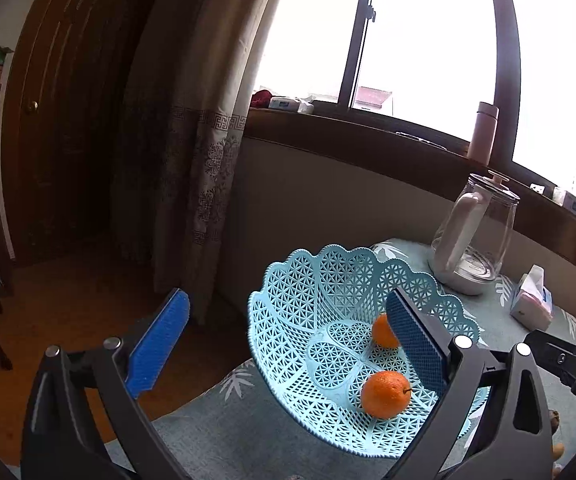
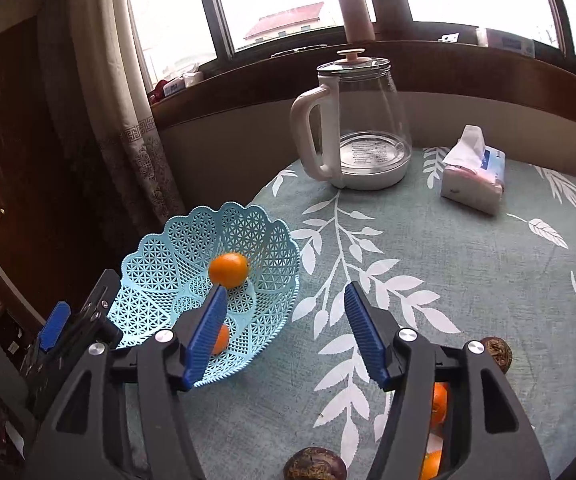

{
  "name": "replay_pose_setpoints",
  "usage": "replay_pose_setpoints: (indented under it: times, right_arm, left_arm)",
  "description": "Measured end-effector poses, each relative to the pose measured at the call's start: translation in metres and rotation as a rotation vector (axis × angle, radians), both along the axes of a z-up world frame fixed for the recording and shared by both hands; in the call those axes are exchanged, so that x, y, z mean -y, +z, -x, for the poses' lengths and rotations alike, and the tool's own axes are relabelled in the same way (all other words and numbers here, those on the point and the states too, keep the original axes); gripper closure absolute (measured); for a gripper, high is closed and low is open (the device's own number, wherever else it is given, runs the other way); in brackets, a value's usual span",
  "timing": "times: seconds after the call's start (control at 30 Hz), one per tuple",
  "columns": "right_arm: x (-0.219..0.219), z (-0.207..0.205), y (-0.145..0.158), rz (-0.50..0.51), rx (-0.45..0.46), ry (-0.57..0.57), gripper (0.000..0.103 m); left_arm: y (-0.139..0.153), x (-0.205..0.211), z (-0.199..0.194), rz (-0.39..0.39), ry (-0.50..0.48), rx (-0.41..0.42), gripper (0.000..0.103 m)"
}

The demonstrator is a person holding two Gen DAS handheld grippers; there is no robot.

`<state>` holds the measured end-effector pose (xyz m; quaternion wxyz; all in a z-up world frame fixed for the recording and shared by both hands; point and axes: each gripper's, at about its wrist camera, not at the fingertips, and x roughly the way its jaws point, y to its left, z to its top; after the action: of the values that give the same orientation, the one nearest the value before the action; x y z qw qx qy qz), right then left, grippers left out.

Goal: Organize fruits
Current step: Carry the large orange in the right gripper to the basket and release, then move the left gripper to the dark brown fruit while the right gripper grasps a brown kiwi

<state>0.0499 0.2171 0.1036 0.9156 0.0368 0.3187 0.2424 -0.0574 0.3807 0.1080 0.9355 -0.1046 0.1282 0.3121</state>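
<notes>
Tablecloth (image 2: 448, 272): basket (image 2: 160, 264) (two oranges (image 1: 385, 394))

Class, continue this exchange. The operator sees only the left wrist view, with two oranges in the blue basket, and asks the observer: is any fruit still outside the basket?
Observer: Yes. The right wrist view shows two dark round fruits lying on the tablecloth.
Operator: Any more oranges?
Observer: Two loose oranges, partly hidden behind the right tool, outside the basket.
Operator: Is that tool holding anything?
Observer: No, it is open and empty.
</notes>
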Motion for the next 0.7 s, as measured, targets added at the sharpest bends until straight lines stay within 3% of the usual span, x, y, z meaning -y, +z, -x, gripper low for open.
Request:
replay_pose_setpoints:
  times: [0.13,0.7]
  right_arm:
    - [0.018,0.006,-0.002,-0.019,0.004,-0.047,0.031]
    - [0.098,0.020,-0.023,-0.019,-0.044,-0.244,0.030]
  left_arm:
    - [0.000,0.008,-0.002,-0.033,-0.037,-0.011,0.003]
    - [-0.001,0.022,-0.011,-0.036,-0.164,-0.043,0.003]
